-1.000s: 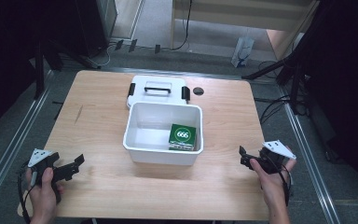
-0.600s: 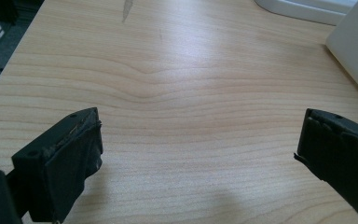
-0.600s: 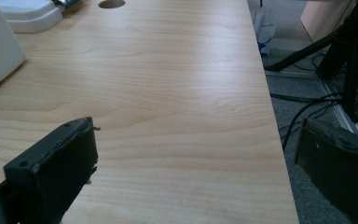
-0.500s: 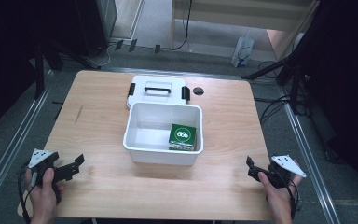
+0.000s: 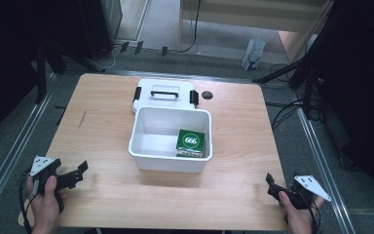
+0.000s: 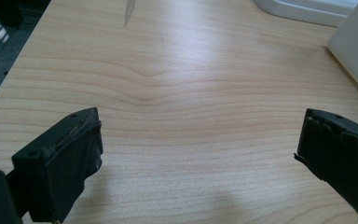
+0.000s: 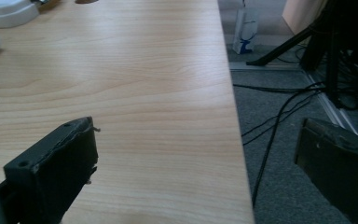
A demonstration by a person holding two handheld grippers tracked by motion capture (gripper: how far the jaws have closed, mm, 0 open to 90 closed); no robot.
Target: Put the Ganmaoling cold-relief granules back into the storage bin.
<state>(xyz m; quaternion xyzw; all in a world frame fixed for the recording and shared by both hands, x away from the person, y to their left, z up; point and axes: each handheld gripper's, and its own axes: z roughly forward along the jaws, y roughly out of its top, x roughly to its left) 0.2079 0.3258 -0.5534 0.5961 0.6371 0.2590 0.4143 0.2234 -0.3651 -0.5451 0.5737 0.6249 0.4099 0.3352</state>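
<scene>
Left gripper [image 5: 80,170] and right gripper [image 5: 271,184] rest at the table's [image 5: 107,112] near corners, jaws wide, holding nothing. The white bin [image 5: 170,158] stands mid-table, well apart, between them, containing the green box [image 5: 191,142]. The lid [image 5: 164,92] lies beyond, touching the bin.

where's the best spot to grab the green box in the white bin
Come straight down from above with the jaws across the two free sides of the green box. It lies flat in the near right corner of the white bin, close against those walls, so a side approach looks blocked. The right gripper is probably nearer, and it is open.
</scene>
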